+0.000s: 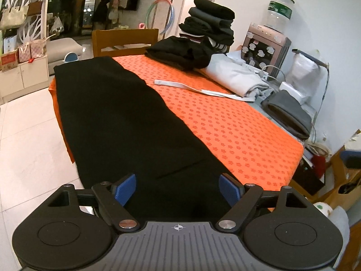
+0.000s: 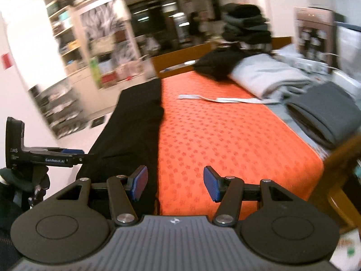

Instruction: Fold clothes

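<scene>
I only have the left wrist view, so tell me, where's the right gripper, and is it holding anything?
Observer: The right gripper hangs over the near edge of the black garment, where it meets the orange cloth. Its jaws are open, nothing between them.
Operator: Is my left gripper visible from there?
Observer: Yes, the left gripper shows side-on at the left of the right wrist view, beside the garment's near end.
Operator: Who's holding it?
Observer: A dark-gloved hand grips it from below.
</scene>
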A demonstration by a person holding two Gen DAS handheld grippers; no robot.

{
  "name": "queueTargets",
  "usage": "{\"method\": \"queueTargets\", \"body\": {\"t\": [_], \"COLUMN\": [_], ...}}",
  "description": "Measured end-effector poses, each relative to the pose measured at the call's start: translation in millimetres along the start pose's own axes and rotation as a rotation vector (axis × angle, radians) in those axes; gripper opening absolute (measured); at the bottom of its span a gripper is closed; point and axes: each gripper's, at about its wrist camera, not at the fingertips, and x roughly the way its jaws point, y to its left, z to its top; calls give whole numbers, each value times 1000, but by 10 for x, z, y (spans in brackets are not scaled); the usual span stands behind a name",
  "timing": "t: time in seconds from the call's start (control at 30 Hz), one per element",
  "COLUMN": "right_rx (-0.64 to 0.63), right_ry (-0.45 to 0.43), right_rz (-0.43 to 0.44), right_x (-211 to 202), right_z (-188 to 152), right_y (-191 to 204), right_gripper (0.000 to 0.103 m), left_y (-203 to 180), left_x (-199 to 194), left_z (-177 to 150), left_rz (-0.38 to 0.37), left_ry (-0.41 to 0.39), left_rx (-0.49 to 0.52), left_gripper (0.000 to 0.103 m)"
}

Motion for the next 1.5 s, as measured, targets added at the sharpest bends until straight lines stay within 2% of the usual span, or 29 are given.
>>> {"method": "queueTargets", "body": {"t": [0.13,0.4,0.6,0.77,0.87,0.9,1.03,1.13,1.33,1.5], "right_rx": [-104,-261,-340,-441,-477,-491,-527,-530,-496,-449], "right_ry": [56,149,217,268,291,302,330,343,367,417], "right_rz": [128,291,470,641,727,756,848,889,945,1000], "right_x": [292,932,1550,2211,2655,2822,3438,3871,4668,5225], "right_z": [315,1062,1551,1854,2041,2097,2284,2389,2592,2681], "right_y": [-240,-565,-766,-868,-894,-892,-877,-851,-778,-652], "right_gripper": [62,58,59,67,73,77,82,84,86,87], "left_y": [-156,-181,-243,-363,-401,-413,-528,-613,-680,-759], "left_x": [136,404,454,431,374,365,358,414,451,464], "left_z": [-9,86,22,-84,-128,-146,-226,-278,-338,-360], "left_rz": [-21,-6,19,116,199,231,345,411,490,551], "left_ry": [1,43,56,67,70,73,82,104,111,107], "left_rx": [48,-69,-166,-268,-382,-419,-551,-612,-718,-768], "left_gripper": [83,81,81,80,75,71,59,54,54,55]}}
